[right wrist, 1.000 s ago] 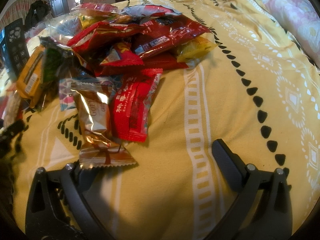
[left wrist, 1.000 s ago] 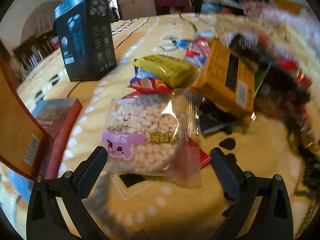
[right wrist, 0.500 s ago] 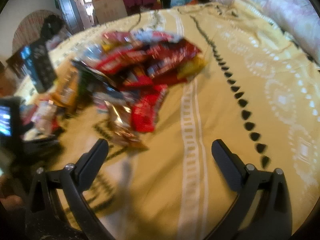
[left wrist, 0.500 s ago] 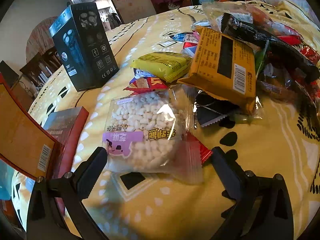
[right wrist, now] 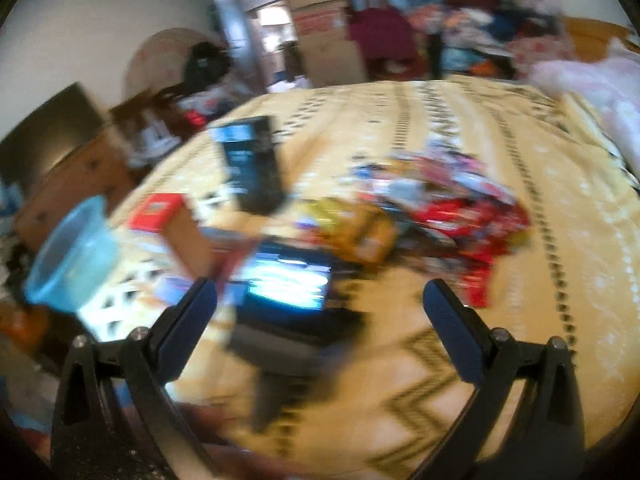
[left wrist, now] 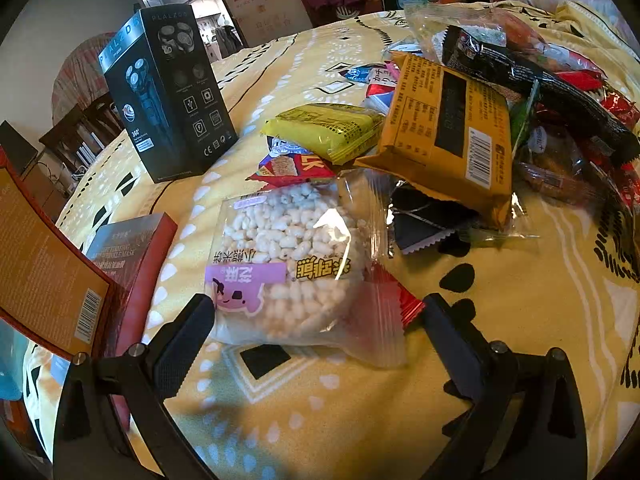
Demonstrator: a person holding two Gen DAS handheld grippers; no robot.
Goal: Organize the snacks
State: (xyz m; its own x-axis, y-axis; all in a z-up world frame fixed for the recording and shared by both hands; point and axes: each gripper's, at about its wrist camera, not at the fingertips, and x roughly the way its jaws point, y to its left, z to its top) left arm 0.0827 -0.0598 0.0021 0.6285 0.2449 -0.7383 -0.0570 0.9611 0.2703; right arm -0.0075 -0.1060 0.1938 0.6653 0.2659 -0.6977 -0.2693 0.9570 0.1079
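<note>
A clear bag of puffed rice cakes [left wrist: 288, 264] with a purple label lies on the yellow patterned cloth [left wrist: 520, 320], right in front of my left gripper [left wrist: 316, 328], which is open with its fingers either side of the bag's near end. Behind it sit a yellow-green packet [left wrist: 328, 128], an orange packet [left wrist: 448, 132] and a heap of red and black wrappers [left wrist: 560, 92]. The right wrist view is blurred: my right gripper [right wrist: 320, 312] is open and empty, high above the cloth, with the snack pile [right wrist: 432, 208] farther off.
A tall black box [left wrist: 168, 92] stands at the back left. A red box [left wrist: 132, 248] and an orange-brown carton [left wrist: 44, 276] lie at the left edge. The right wrist view shows a blue plastic tub [right wrist: 72, 256] at the left and a dark device with a lit screen [right wrist: 284, 284].
My right gripper has pulled up and away from the red wrappers and swung left, so its view now takes in the whole cloth. My left gripper has barely shifted at the rice cake bag.
</note>
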